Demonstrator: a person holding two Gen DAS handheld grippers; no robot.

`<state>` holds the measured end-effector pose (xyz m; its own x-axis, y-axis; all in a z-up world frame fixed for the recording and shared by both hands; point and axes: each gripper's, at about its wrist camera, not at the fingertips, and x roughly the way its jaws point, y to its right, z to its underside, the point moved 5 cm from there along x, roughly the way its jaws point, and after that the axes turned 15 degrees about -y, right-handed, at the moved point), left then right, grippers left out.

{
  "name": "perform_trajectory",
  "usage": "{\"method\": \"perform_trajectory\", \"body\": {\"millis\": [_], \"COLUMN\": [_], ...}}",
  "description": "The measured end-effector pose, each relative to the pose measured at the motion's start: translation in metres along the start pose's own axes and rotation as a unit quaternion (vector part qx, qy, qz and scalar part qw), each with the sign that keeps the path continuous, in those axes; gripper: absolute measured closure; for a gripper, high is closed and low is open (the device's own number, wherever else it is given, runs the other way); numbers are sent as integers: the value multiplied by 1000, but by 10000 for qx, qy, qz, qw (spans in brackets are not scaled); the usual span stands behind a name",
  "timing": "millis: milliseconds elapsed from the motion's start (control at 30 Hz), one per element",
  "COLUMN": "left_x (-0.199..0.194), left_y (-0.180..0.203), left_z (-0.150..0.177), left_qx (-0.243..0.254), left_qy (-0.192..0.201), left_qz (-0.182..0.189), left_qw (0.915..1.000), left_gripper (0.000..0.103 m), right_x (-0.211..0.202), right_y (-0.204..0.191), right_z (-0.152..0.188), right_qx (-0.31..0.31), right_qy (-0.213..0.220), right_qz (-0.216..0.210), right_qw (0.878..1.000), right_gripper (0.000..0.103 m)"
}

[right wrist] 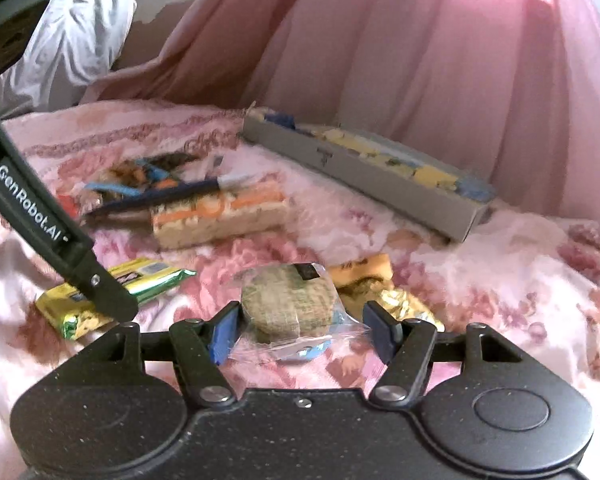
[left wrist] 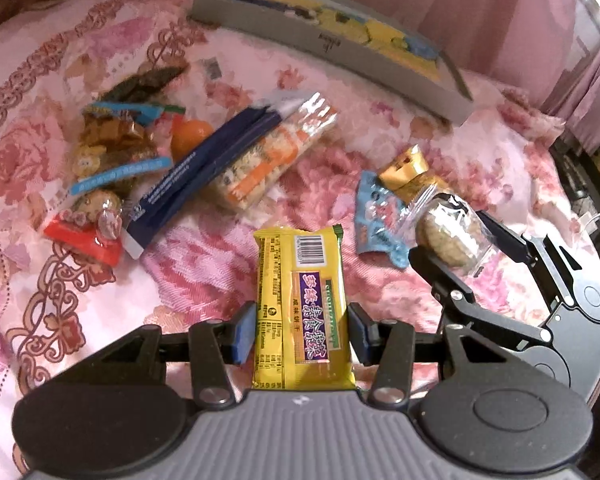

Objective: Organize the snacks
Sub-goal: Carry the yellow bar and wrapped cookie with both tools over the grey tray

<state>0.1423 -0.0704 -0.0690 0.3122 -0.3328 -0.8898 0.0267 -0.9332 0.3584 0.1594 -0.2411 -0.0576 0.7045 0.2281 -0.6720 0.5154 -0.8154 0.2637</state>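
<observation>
My left gripper [left wrist: 302, 334] is shut on a yellow snack packet [left wrist: 300, 300], its blue pads pressing both long sides. The packet points away from me above the pink floral bedspread [left wrist: 228, 256]. In the right wrist view the same yellow packet [right wrist: 148, 276] sits under the left gripper's black finger [right wrist: 100, 284]. My right gripper [right wrist: 302, 332] holds a round biscuit in a clear wrapper [right wrist: 288, 300], pads against the wrapper. From the left wrist view the biscuit [left wrist: 448, 236] lies between the right gripper's fingers [left wrist: 432, 268]. A long grey box [left wrist: 328, 40] with yellow and blue packets stands at the back.
A pile of small sweets [left wrist: 112, 148], an orange fruit [left wrist: 190, 136], a navy packet [left wrist: 196, 176] and an orange-and-white cracker packet [left wrist: 268, 156] lie to the left. A blue packet [left wrist: 374, 216] and a gold one [left wrist: 404, 172] lie by the biscuit. Pink curtain [right wrist: 380, 60] hangs behind the box.
</observation>
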Motion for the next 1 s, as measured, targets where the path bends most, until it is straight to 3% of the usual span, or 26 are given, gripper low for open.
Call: {"method": "perform_trajectory", "body": {"millis": [200, 367, 567, 633, 767, 933, 1000], "left_x": [-39, -87, -122, -124, -111, -89, -82], "left_y": [19, 39, 62, 65, 62, 49, 42], "left_z": [-15, -49, -94, -107, -141, -184, -204], "left_qx": [410, 636, 948, 947, 787, 1302, 1241], "left_qy": [460, 1342, 1959, 2061, 1956, 2035, 2070], "left_qz": [-314, -573, -762, -715, -456, -662, -673], "left_qw": [9976, 9872, 9731, 9713, 9765, 9681, 9681], "left_gripper": [51, 51, 51, 51, 51, 51, 51], "right_x": [-20, -39, -57, -59, -59, -37, -21], "right_y": [7, 18, 35, 44, 65, 95, 105], "right_z": [-11, -21, -35, -45, -71, -110, -126], "right_qx": [159, 328, 486, 615, 834, 1122, 1147], "right_qy": [341, 687, 1058, 1147, 1250, 1266, 1322], "right_qz": [75, 138, 297, 325, 459, 463, 493], "right_qw": [9993, 9970, 9928, 9910, 9876, 9845, 9833], "right_gripper": [36, 36, 35, 35, 35, 35, 35]}}
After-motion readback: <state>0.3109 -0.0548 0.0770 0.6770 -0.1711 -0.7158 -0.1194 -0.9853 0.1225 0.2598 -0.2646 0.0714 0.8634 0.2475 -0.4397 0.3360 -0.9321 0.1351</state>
